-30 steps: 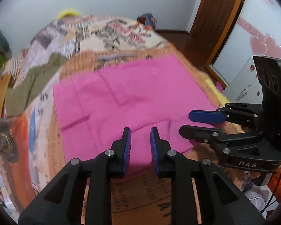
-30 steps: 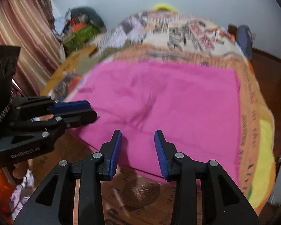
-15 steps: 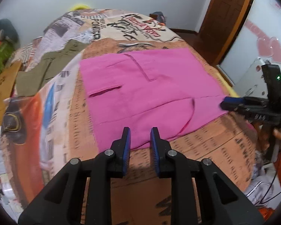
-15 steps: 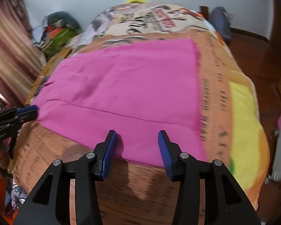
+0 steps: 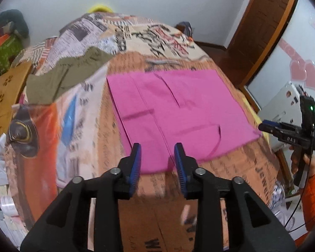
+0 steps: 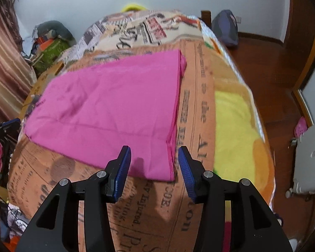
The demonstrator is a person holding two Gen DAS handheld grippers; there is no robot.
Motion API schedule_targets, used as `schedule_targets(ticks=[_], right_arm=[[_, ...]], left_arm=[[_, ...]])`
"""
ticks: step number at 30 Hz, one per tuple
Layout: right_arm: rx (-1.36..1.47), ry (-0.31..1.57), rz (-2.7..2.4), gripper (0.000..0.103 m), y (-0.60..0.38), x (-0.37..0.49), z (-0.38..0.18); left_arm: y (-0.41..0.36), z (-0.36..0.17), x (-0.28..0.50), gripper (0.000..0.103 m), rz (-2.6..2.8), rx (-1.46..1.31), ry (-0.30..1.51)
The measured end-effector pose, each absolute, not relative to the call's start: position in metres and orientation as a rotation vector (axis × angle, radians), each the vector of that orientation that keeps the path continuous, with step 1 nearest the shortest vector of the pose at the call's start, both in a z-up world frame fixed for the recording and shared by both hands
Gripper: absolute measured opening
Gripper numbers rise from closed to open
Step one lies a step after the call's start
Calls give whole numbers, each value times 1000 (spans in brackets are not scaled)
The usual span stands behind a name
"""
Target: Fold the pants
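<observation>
Pink pants (image 5: 178,109) lie flat, seemingly folded, on the bed.

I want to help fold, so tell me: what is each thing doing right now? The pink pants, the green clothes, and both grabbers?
Pink pants: lying flat on the bed, folded, held by nothing.
Olive garment: crumpled on the bed, apart from the pants.
Left gripper: open, just been opening, nothing between its jaws.
Right gripper: open, just been opening, over the pants' near corner, not gripping.
Bedspread: spread under the pants.

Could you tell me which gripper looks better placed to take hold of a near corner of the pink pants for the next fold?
Probably right. The right gripper, jaws open and empty, brackets the pink pants' near corner. The left gripper, also open, faces mid-hem, away from any corner.
</observation>
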State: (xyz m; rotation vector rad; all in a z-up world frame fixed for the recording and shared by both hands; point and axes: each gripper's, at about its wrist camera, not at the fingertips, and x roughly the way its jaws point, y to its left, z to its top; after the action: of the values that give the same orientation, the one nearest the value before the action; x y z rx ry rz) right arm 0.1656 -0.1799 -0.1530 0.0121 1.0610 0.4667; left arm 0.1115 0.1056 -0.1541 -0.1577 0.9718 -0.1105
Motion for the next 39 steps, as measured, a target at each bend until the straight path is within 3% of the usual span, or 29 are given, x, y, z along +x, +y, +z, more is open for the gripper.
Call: schedule_targets(ticks=[8, 15, 33, 37, 39], right_arm=[[4, 972, 475, 45, -166, 199, -130], [-40, 940, 458, 46, -155, 232, -131], [-100, 1026, 419, 46, -128, 336, -192], [-139, 1056, 420, 46, -117, 345, -208], [-205, 1036, 409, 46, -110, 342, -209]], left_arm=[[133, -145, 162, 37, -47, -180, 942], [155, -169, 211, 38, 2, -195, 997], [160, -220, 267, 37, -81, -214, 1063], [152, -220, 266, 22, -92, -171, 1051], [143, -218, 264, 20, -65, -96, 1039]])
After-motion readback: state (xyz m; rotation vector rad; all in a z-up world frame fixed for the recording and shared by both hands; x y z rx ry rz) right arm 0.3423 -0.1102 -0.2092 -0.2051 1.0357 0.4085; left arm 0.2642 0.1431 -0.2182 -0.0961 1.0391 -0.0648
